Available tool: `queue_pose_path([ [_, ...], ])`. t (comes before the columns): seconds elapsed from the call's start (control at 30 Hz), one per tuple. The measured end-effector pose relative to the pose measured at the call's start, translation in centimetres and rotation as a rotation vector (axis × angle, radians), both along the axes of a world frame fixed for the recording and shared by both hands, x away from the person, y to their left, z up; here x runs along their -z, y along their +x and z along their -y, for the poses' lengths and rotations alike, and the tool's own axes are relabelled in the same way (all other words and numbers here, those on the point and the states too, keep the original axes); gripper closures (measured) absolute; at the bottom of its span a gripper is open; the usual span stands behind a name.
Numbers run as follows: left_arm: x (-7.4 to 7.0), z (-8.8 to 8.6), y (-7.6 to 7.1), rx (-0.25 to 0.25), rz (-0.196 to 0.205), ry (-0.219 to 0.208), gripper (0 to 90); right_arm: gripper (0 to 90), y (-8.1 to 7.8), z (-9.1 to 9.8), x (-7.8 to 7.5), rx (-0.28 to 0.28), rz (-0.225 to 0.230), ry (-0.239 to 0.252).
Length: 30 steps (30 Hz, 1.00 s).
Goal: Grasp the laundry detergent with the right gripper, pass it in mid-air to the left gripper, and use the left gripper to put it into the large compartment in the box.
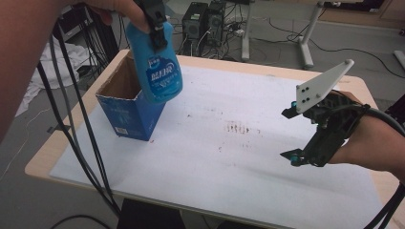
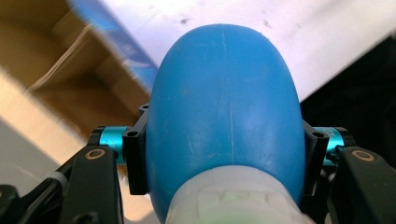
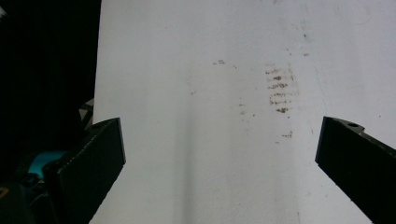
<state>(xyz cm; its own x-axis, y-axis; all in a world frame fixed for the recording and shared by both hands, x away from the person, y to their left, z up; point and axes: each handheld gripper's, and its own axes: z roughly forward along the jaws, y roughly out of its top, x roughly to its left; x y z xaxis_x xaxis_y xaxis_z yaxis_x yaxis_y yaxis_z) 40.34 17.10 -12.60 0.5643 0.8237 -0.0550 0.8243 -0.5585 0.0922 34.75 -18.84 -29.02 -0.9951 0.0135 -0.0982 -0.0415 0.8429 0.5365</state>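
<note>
hanging wide apart with nothing between its jaws, the right claw [image 1: 292, 136] hovers over the bare white sheet [image 1: 239, 157] on the desk [image 1: 40, 164]. farther off, the left claw [image 1: 157, 36] grips the one blue bottle [image 1: 156, 67] by its neck, bottom hanging just over the one open blue carton [image 1: 129, 107]; lowering it in and letting go look to remain.
</note>
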Motion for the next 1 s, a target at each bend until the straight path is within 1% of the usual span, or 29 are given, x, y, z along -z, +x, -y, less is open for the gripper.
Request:
queue_pose_path([
  [0.03,-0.3,-0.5,0.1,-0.015,-0.001,0.005,38.0,0.8,0.0,0.0,-0.1,0.000,0.002,-0.004],
  [0.07,-0.3,-0.5,0.1,-0.015,-0.001,0.005,38.0,0.8,0.0,0.0,-0.1,0.000,0.002,-0.004],
  [0.1,-0.6,-1.2,0.1,-0.066,-0.004,0.005,38.0,0.8,0.0,0.0,-0.1,-0.004,-0.001,-0.007],
  [0.13,-0.9,-1.6,0.2,-0.097,-0.008,0.008,38.0,0.8,0.0,0.0,-0.2,-0.005,0.006,-0.015],
  [0.23,-1.5,-3.0,0.4,-0.171,-0.010,0.025,38.1,0.8,0.1,0.1,-0.4,-0.007,0.005,-0.021],
  [0.27,-1.6,-3.4,0.4,-0.183,-0.009,0.032,38.1,0.8,0.1,0.1,-0.4,-0.006,0.002,-0.022],
  [0.33,-1.8,-4.4,0.6,-0.232,0.000,0.044,38.0,0.8,0.1,0.2,-0.4,-0.002,0.004,-0.024],
  [0.47,-1.4,-6.1,1.1,-0.294,-0.004,0.060,38.0,0.8,0.1,0.2,-0.3,-0.001,-0.001,-0.029],
  [0.57,-0.8,-6.9,1.5,-0.317,-0.004,0.063,38.0,0.8,0.2,0.3,-0.3,-0.003,-0.005,-0.032],
  [0.73,0.8,-7.4,2.4,-0.320,-0.018,0.071,38.1,0.8,0.3,0.4,-0.1,0.002,-0.009,-0.047],
  [0.8,1.5,-7.4,2.7,-0.303,-0.021,0.075,38.0,0.8,0.3,0.4,0.0,0.005,-0.008,-0.044],
  [0.83,1.8,-7.4,2.8,-0.288,-0.024,0.077,38.0,0.8,0.3,0.5,0.0,0.003,-0.004,-0.043],
  [0.87,2.3,-7.5,3.0,-0.262,-0.026,0.079,38.0,0.8,0.3,0.5,0.0,0.008,-0.007,-0.043],
  [0.9,2.3,-7.5,3.0,-0.262,-0.026,0.079,38.0,0.8,0.3,0.5,0.0,0.008,-0.007,-0.043],
  [0.93,3.3,-7.5,3.3,-0.212,-0.034,0.086,38.0,0.8,0.4,0.6,0.1,0.009,-0.009,-0.042],
  [1.0,4.3,-7.6,3.5,-0.176,-0.035,0.088,38.0,0.8,0.4,0.8,0.1,0.022,-0.011,-0.043],
])
